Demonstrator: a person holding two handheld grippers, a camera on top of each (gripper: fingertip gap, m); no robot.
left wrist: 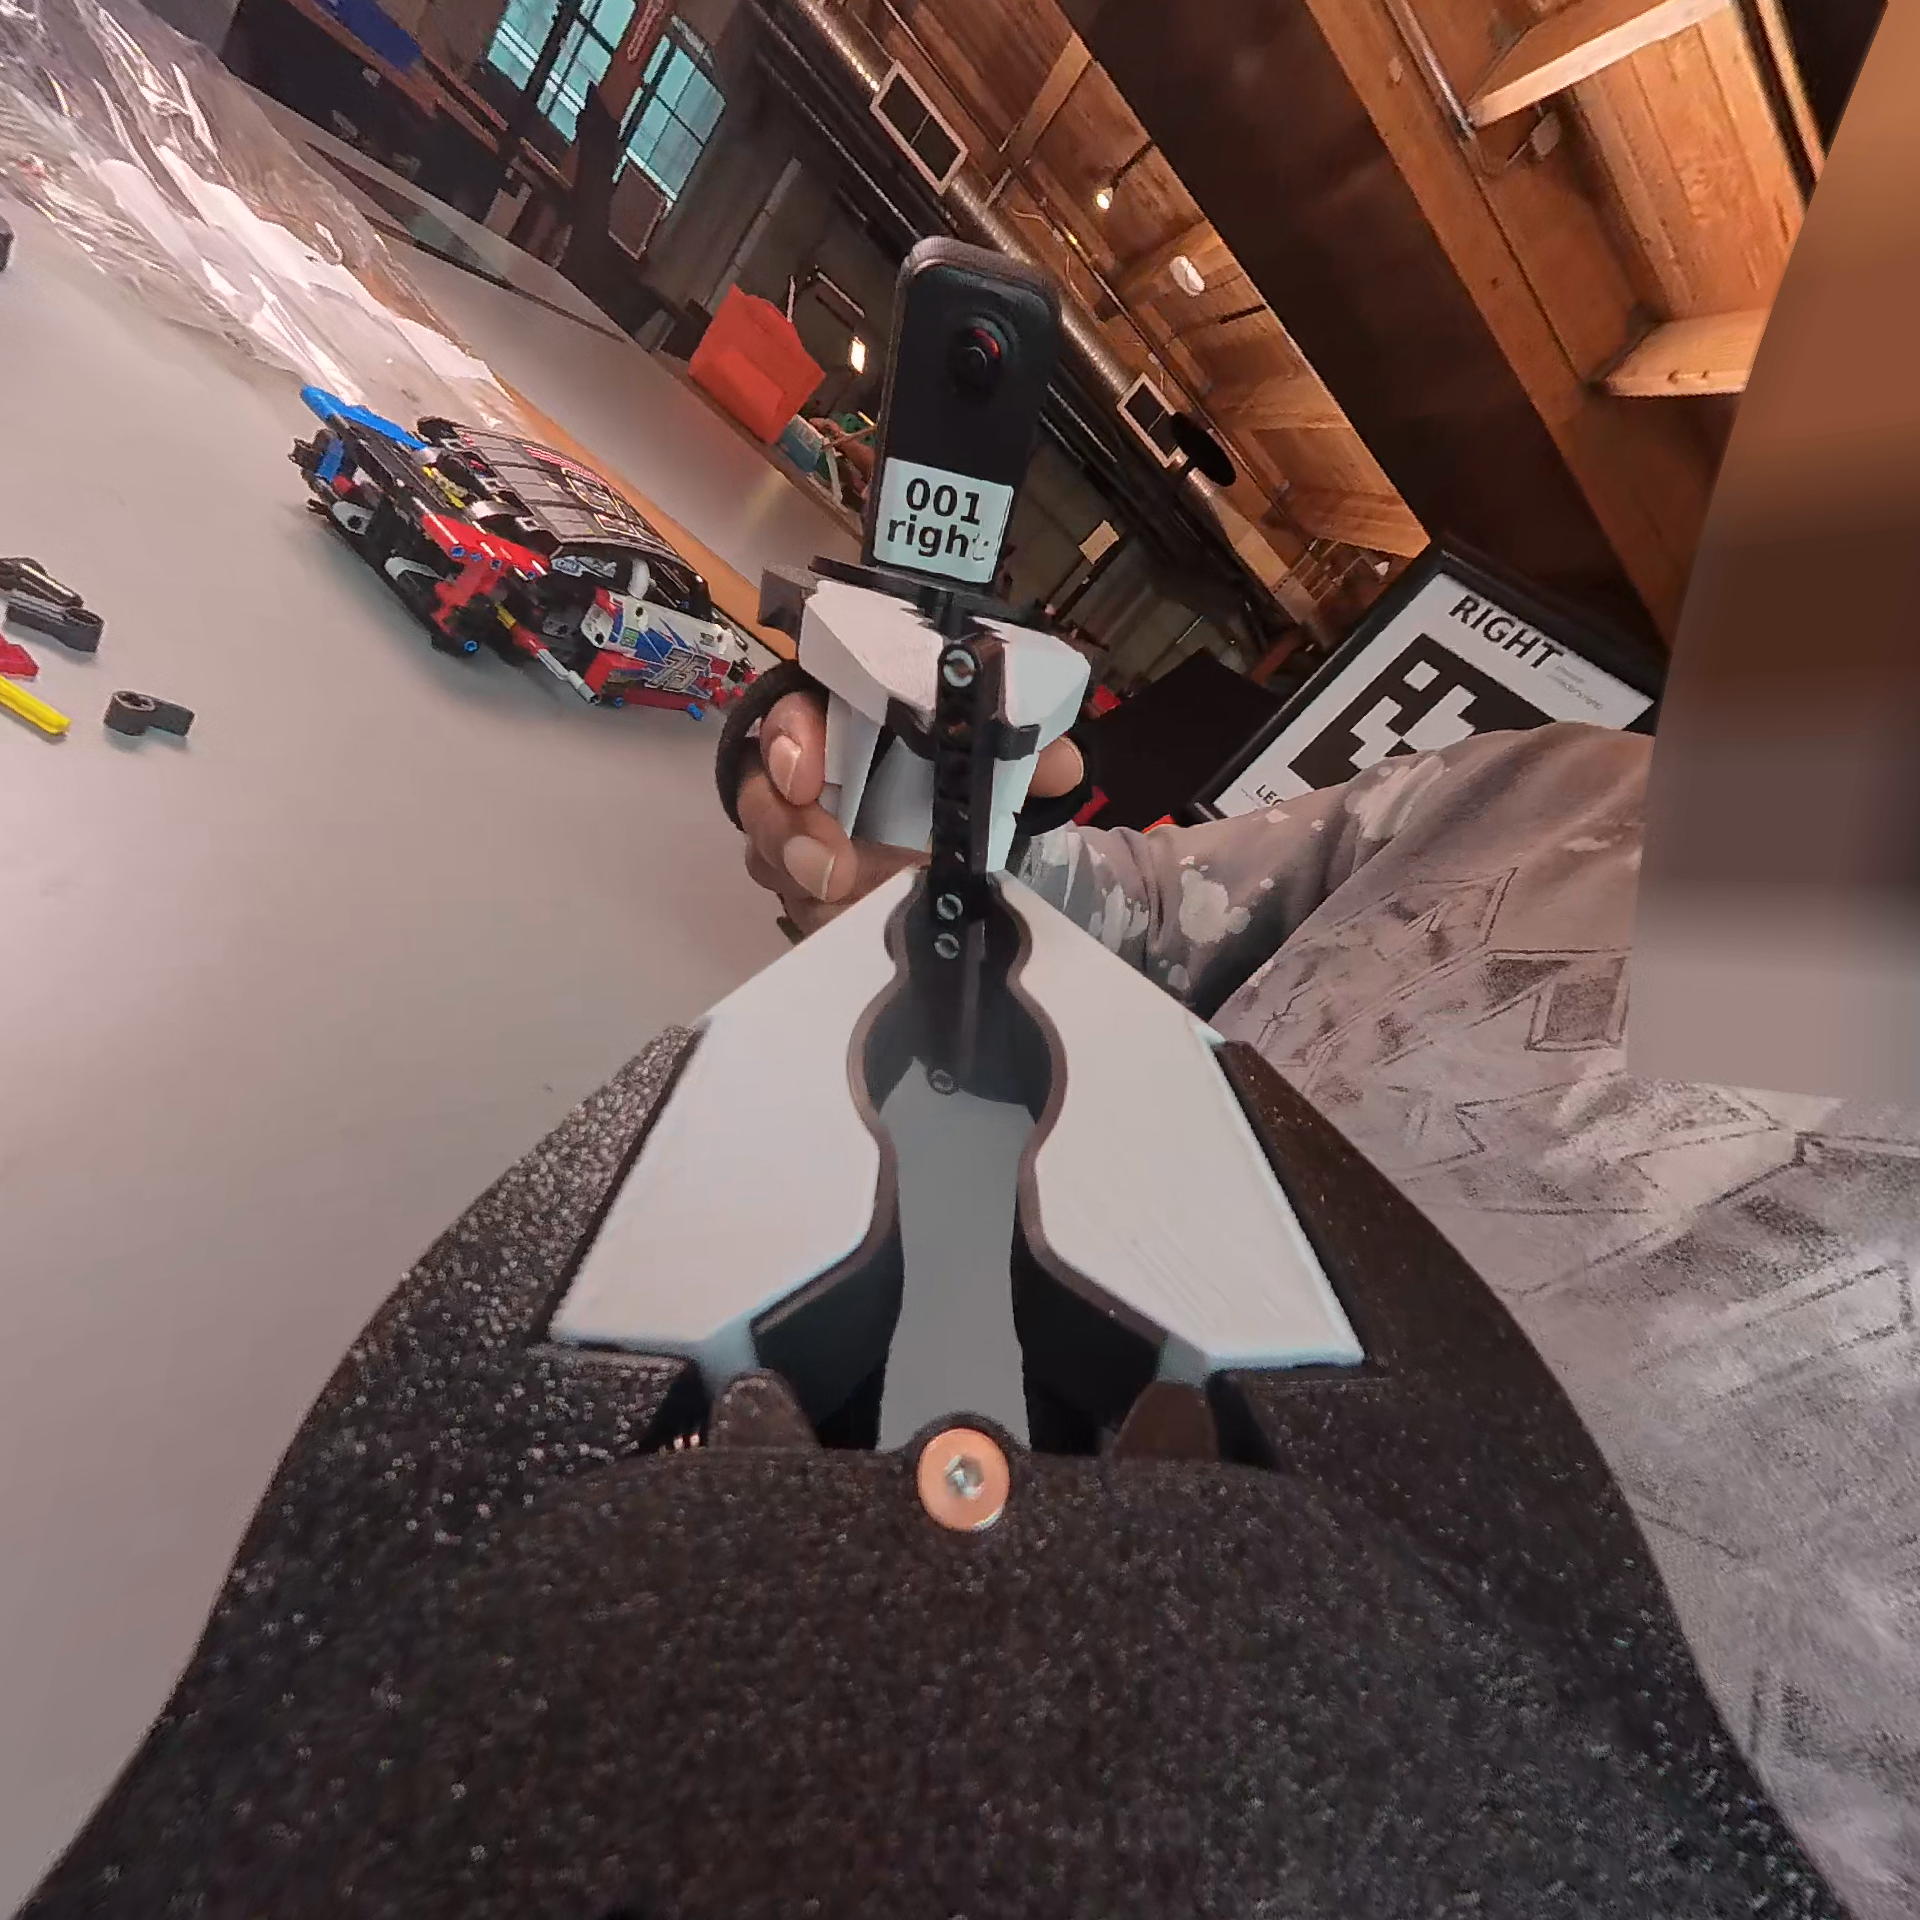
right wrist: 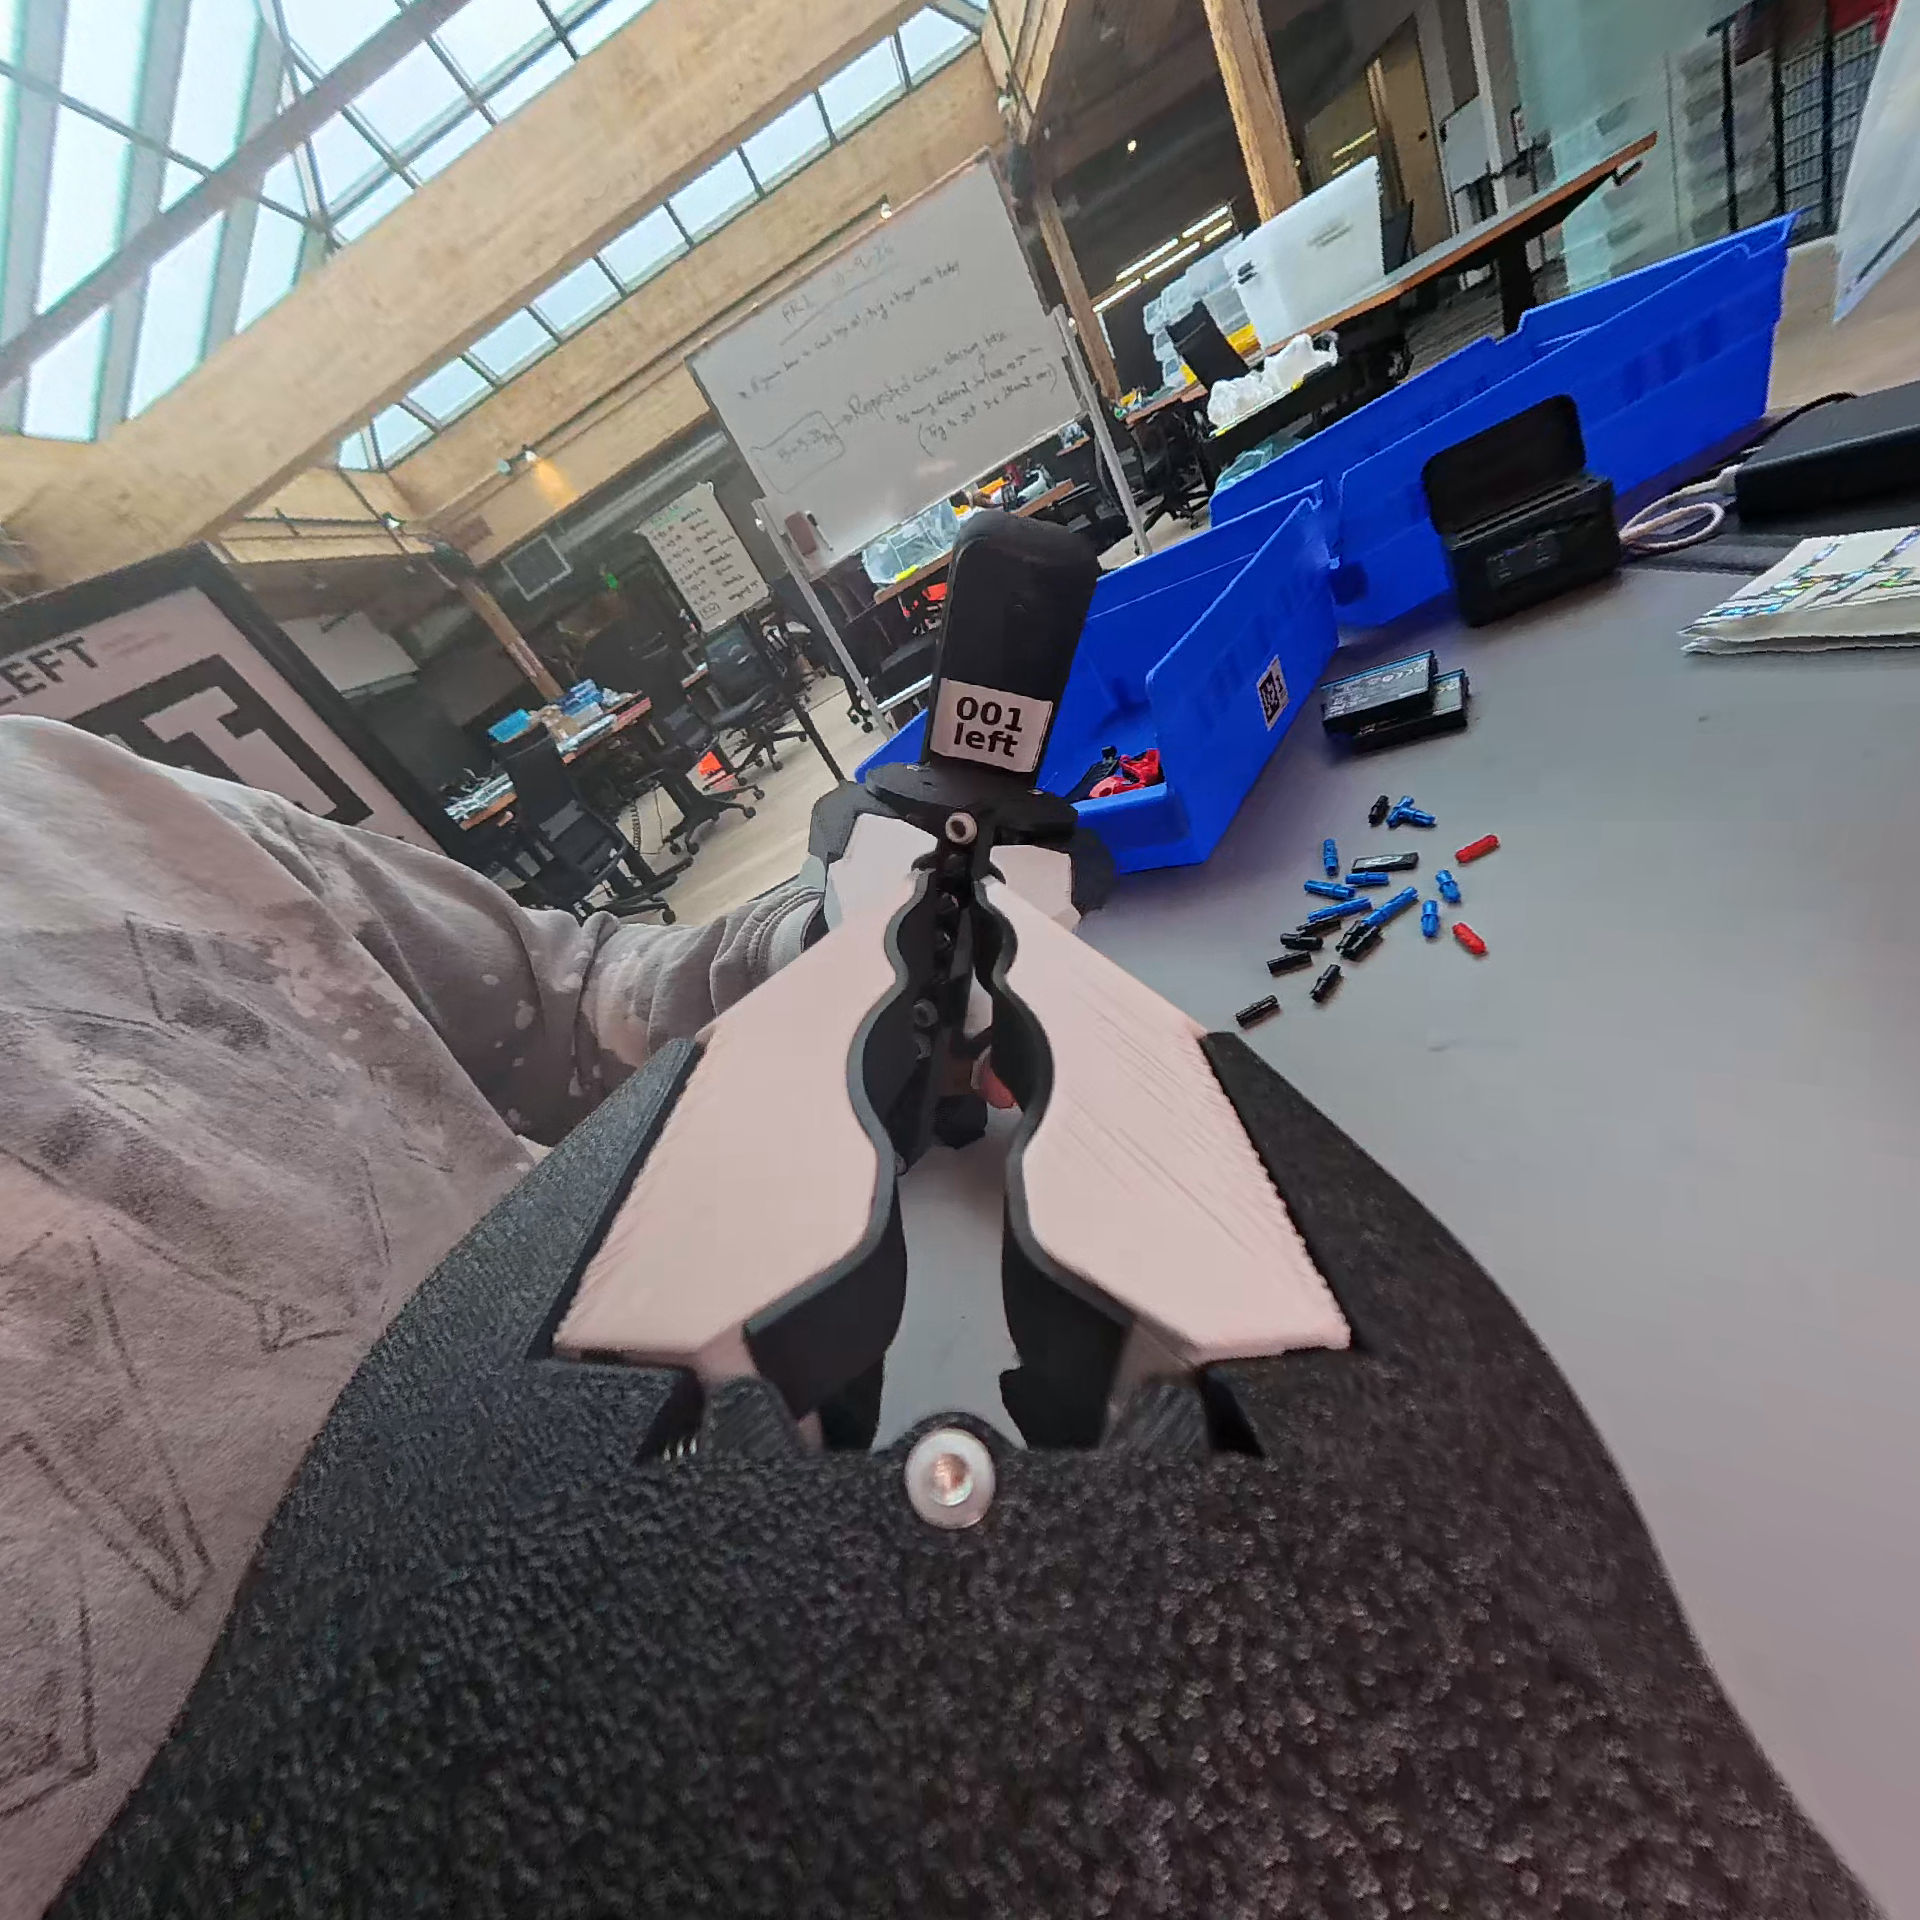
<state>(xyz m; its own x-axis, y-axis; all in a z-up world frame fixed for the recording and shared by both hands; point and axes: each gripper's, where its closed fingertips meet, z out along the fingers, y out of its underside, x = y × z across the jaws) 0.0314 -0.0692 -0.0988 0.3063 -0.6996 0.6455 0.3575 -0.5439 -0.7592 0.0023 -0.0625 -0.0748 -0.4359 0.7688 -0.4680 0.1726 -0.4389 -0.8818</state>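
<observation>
Both tools (left wrist: 951,914) (right wrist: 951,914) clamp one black beam (left wrist: 961,790); blue bin (right wrist: 1236,665) holds red pieces (right wrist: 1127,771).

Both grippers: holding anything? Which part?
Both grip one black perforated beam, held between them. The left gripper clamps one end, the right gripper the other. A red piece sits on the beam near the right gripper's fingers.

Matt grey table (right wrist: 1558,1195); bin (right wrist: 1247,665) prob. glossy plastic.
</observation>
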